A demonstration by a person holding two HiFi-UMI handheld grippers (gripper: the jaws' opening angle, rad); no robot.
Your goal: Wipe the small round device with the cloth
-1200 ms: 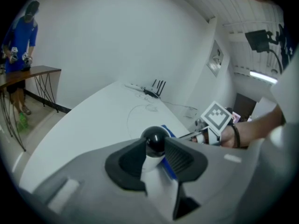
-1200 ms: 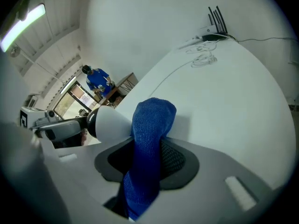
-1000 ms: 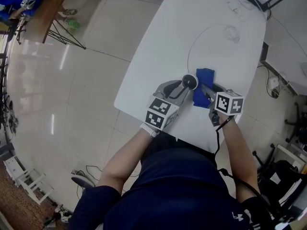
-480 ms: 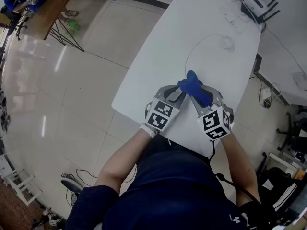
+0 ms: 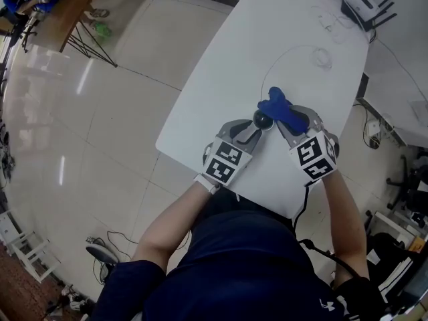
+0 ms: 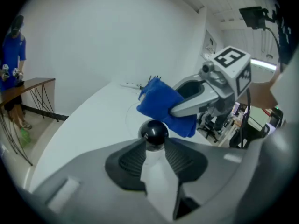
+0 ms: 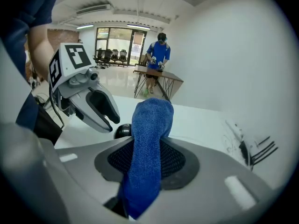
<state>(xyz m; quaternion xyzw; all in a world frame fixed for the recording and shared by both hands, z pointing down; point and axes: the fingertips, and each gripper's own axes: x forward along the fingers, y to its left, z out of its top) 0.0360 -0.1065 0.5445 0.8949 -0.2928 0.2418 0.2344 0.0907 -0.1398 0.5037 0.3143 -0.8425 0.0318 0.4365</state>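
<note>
1. Our left gripper [image 6: 154, 146] is clamped on the small round device [image 6: 154, 133], a shiny black ball, over the near end of the white tabletop [image 5: 221, 85].
2. Our right gripper [image 7: 147, 146] squeezes the blue cloth [image 7: 148, 139], which sticks up past its jaws.
3. The cloth's free end is just beside the ball. We cannot tell if they touch.
4. Further off, a thin white cable [image 5: 322, 57] lies on the tabletop.
5. At the far end sits a white router [image 5: 358, 3] with black antennas.

Cloth [image 5: 284, 108] just right of device [image 5: 262, 120]
</note>
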